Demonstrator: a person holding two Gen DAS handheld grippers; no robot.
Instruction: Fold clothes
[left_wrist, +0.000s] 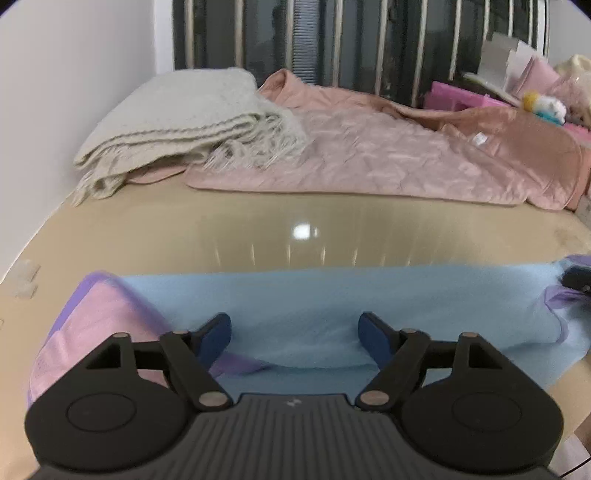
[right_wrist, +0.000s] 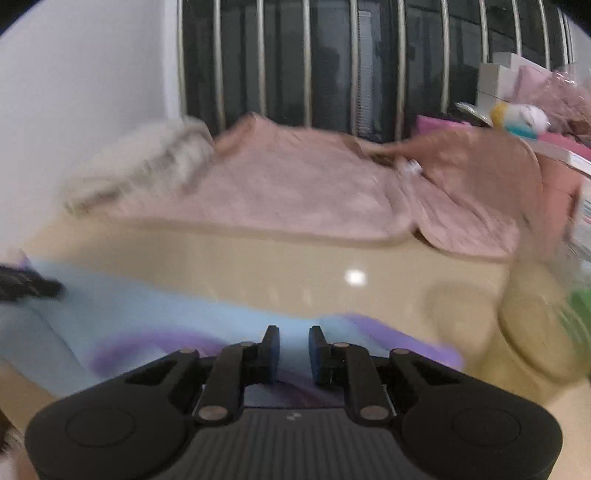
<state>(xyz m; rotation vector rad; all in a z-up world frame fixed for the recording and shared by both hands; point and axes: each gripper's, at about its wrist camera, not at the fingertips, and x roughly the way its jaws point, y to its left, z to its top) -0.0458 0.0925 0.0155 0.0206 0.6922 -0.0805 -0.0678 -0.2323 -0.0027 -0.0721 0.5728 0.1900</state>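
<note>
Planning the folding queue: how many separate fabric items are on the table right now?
3: light blue garment at the near edge under both grippers, cream fringed blanket folded far left, pink quilted piece spread along the back. Right-side clutter may hide more.

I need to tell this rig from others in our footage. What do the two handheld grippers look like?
Both match: the left gripper and right gripper have ribbed dark-grey bodies with a small pale logo, black linkage arms on metal pivot pins, round side housings, and blue pads.

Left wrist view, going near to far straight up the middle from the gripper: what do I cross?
Left gripper, open over the cloth → light blue garment with purple trim → bare glossy beige tabletop → crumpled pink quilted blanket → dark window with pale vertical bars.
</note>
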